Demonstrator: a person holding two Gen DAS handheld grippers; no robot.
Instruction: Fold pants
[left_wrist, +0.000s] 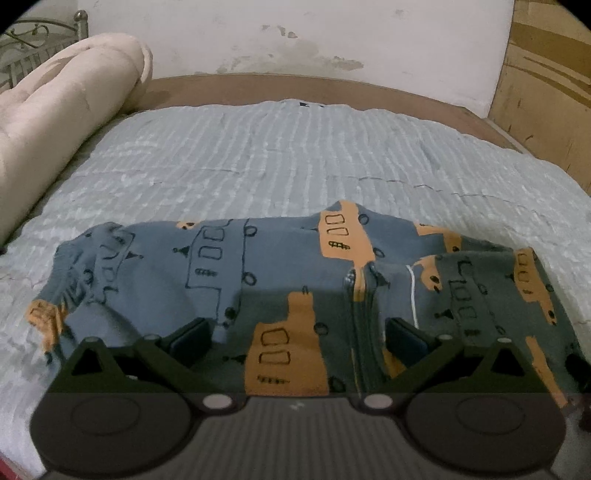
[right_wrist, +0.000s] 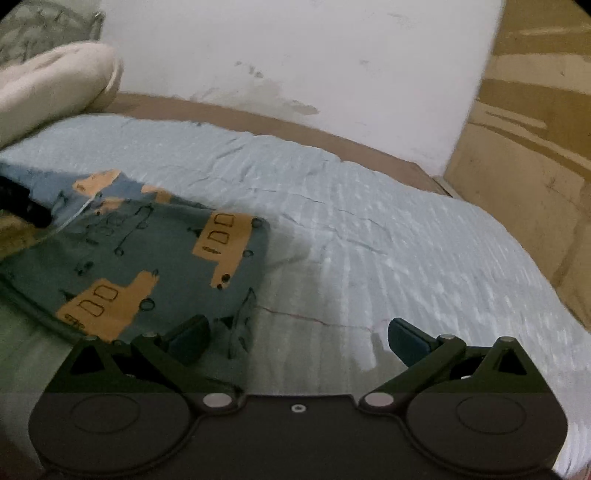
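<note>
Pants (left_wrist: 258, 280), blue-grey with orange truck print, lie bunched on pale blue bedcover (left_wrist: 280, 147). Left tool (left_wrist: 295, 341) spread wide over the cloth, gripping nothing. Right tool (right_wrist: 297, 341) spread apart at the pants' edge, empty

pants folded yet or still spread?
Partly folded. In the left wrist view the pants lie bunched on the bed, one panel doubled over on the right. Both grippers, left and right, are open, holding nothing.
</note>
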